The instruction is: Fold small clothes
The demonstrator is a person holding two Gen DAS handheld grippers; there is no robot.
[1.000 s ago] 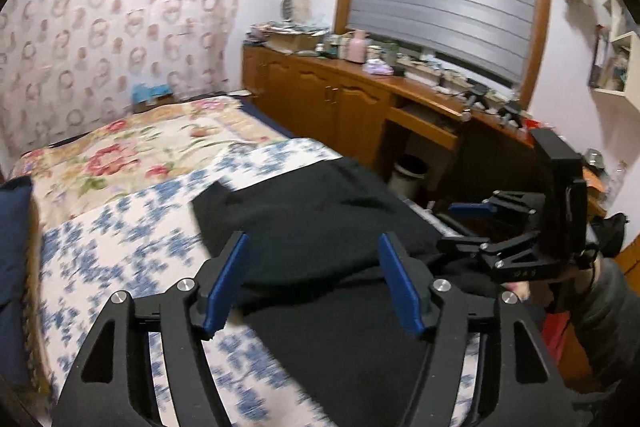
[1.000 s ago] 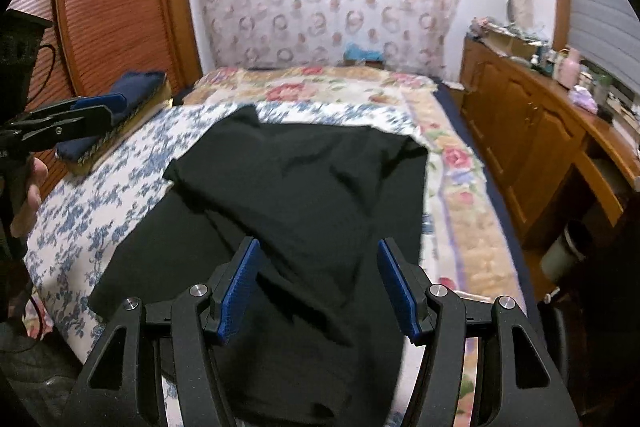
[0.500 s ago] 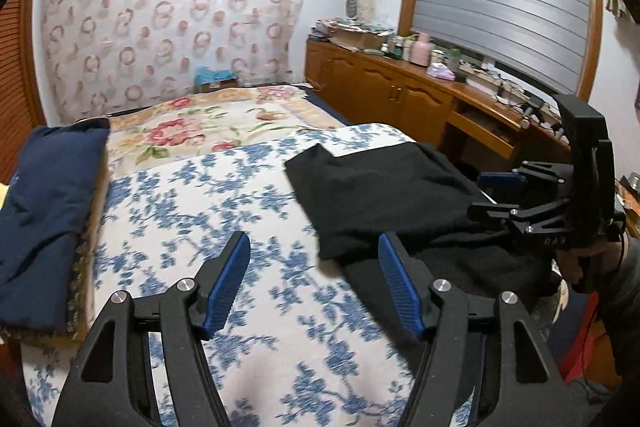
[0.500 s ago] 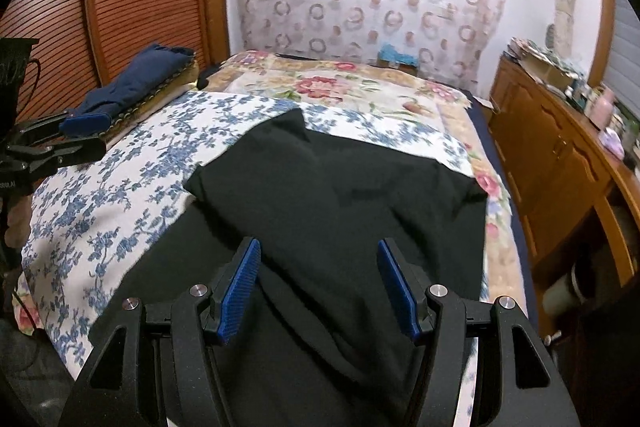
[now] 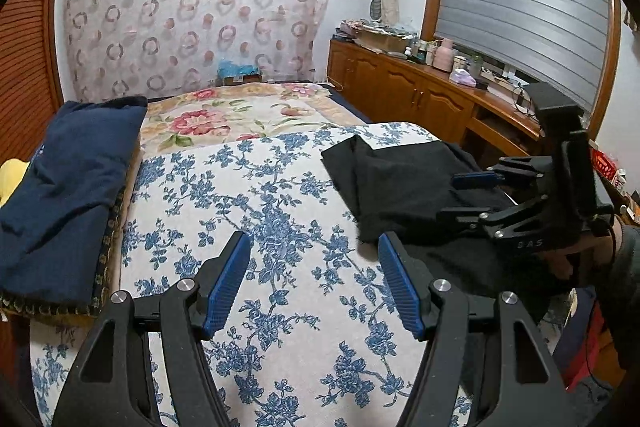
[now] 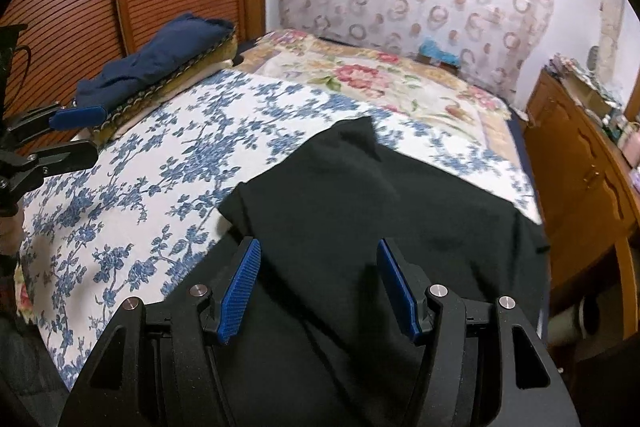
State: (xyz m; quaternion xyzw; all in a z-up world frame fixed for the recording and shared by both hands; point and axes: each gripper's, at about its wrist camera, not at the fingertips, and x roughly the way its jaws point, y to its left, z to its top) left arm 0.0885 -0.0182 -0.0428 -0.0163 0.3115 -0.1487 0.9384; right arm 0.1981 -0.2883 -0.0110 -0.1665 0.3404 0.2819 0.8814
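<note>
black garment [image 6: 360,211]: flat, corner toward headboard | left tool [image 5: 314,283]: apart, empty | right tool [image 6: 318,287]: apart, empty

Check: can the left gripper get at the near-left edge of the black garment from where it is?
Probably yes. The left gripper is open and empty over bare floral bedspread, and the black garment lies just to its right with nothing between. The right gripper sits over the garment's far side, clear of that edge.

Left claw [image 5: 314,283] agape over floral sheet [image 5: 256,227]; black garment [image 5: 404,187] right
</note>
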